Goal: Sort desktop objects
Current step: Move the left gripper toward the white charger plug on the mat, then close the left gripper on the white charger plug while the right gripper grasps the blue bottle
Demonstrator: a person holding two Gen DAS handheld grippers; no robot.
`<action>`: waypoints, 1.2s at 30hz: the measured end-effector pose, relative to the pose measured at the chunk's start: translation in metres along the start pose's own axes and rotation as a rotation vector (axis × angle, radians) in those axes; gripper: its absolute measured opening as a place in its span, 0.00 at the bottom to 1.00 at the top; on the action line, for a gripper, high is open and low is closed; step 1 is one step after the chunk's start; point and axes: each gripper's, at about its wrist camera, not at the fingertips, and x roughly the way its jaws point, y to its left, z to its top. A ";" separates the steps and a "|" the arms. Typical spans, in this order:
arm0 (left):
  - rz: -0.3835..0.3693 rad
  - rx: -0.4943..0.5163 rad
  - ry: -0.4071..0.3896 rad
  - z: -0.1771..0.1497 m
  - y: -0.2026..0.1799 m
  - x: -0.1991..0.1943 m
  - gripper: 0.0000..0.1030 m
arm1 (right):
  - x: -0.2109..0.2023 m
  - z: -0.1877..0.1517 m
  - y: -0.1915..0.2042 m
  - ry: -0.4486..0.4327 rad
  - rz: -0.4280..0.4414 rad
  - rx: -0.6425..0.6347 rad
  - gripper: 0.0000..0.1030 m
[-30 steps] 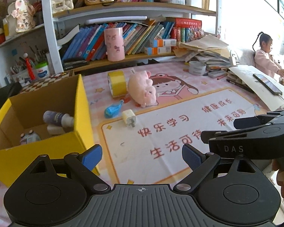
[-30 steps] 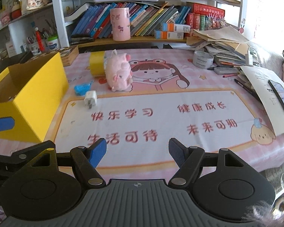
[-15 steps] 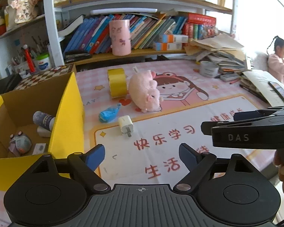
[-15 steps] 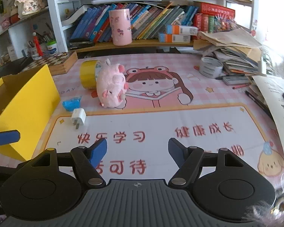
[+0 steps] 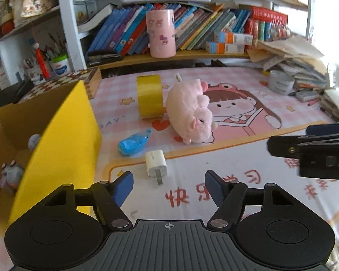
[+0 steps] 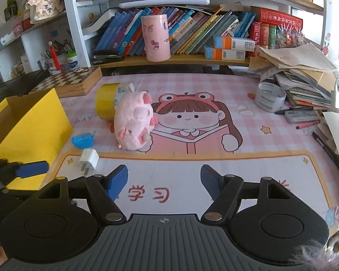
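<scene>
A white plug adapter (image 5: 156,164) lies on the desk mat just ahead of my open, empty left gripper (image 5: 169,188). Behind it lie a blue packet (image 5: 133,143), a pink plush pig (image 5: 188,115) and a yellow tape roll (image 5: 149,96). A yellow box (image 5: 63,131) stands at the left with small toys inside. In the right wrist view my right gripper (image 6: 163,180) is open and empty above the mat, with the adapter (image 6: 89,158), blue packet (image 6: 83,139), pig (image 6: 134,122) and tape roll (image 6: 106,103) ahead to the left.
A chessboard box (image 6: 72,82) sits behind the yellow box (image 6: 31,124). A grey tape roll (image 6: 269,97), pens and a stack of papers (image 6: 305,74) crowd the right side. A bookshelf with a pink cup (image 6: 155,38) runs along the back.
Both grippers have moved forward over the mat toward the objects. The adapter now lies close in front of my left gripper. Both stay open.
</scene>
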 end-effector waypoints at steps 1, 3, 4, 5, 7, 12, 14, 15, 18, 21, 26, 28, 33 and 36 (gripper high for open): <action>0.004 0.008 0.005 0.002 -0.001 0.006 0.66 | 0.003 0.002 -0.002 0.003 0.004 0.000 0.67; 0.011 0.013 0.021 0.006 -0.002 0.019 0.59 | 0.008 0.005 -0.007 0.008 0.008 0.004 0.67; 0.015 0.010 0.031 0.007 -0.001 0.026 0.56 | 0.010 0.006 -0.008 0.010 0.012 0.004 0.67; 0.019 0.004 0.041 0.008 0.000 0.031 0.55 | 0.012 0.008 -0.009 0.010 0.016 0.004 0.67; 0.035 -0.020 0.059 0.010 0.004 0.043 0.48 | 0.015 0.010 -0.011 0.012 0.024 0.001 0.67; 0.040 -0.098 0.096 0.012 0.013 0.060 0.26 | 0.022 0.013 -0.012 0.023 0.047 -0.014 0.67; 0.034 -0.097 0.095 0.010 0.015 0.062 0.23 | 0.025 0.015 -0.011 0.026 0.058 -0.022 0.67; 0.029 -0.097 0.096 0.009 0.015 0.060 0.23 | 0.027 0.015 -0.010 0.028 0.066 -0.024 0.67; 0.009 -0.111 0.087 0.005 0.019 0.044 0.23 | 0.031 0.018 -0.005 0.031 0.090 -0.031 0.67; 0.003 -0.078 0.082 -0.001 0.021 0.021 0.23 | 0.038 0.023 0.003 0.031 0.130 -0.056 0.67; 0.032 -0.023 0.086 -0.012 0.024 -0.013 0.23 | 0.058 0.036 0.028 0.045 0.238 -0.136 0.66; 0.043 -0.025 0.086 -0.015 0.026 -0.024 0.23 | 0.067 0.042 0.041 0.048 0.288 -0.174 0.66; 0.055 -0.049 0.084 -0.018 0.029 -0.042 0.23 | 0.095 0.052 0.077 0.041 0.351 -0.301 0.66; 0.065 -0.054 0.084 -0.020 0.030 -0.048 0.23 | 0.118 0.053 0.093 0.057 0.369 -0.357 0.65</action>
